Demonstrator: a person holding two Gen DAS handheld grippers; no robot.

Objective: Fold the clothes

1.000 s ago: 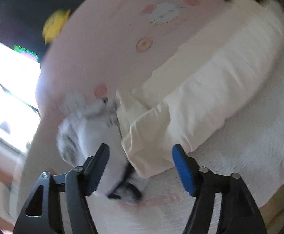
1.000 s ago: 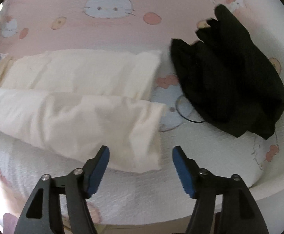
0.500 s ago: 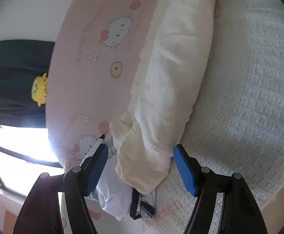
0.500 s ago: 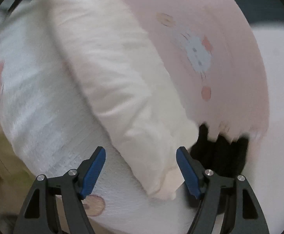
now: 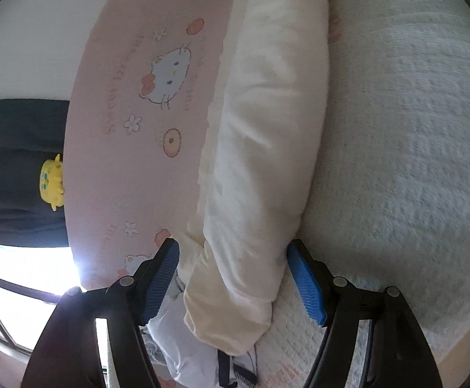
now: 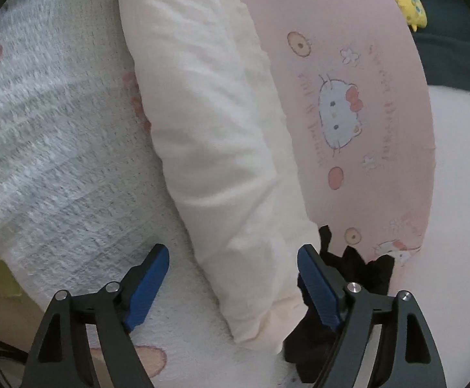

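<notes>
Pink cartoon bedspread point(image 5: 131, 148); cream garment point(image 5: 261, 148) ends between wide-open, empty left tool point(image 5: 233, 279) and right tool point(image 6: 233, 286).

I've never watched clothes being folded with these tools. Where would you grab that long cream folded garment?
Probably at its two short ends. The long cream folded garment lies as a narrow strip on the white textured blanket. The left gripper straddles one end, the right gripper the other, jaws open. Coming in lengthwise lets each pinch across the width.
</notes>
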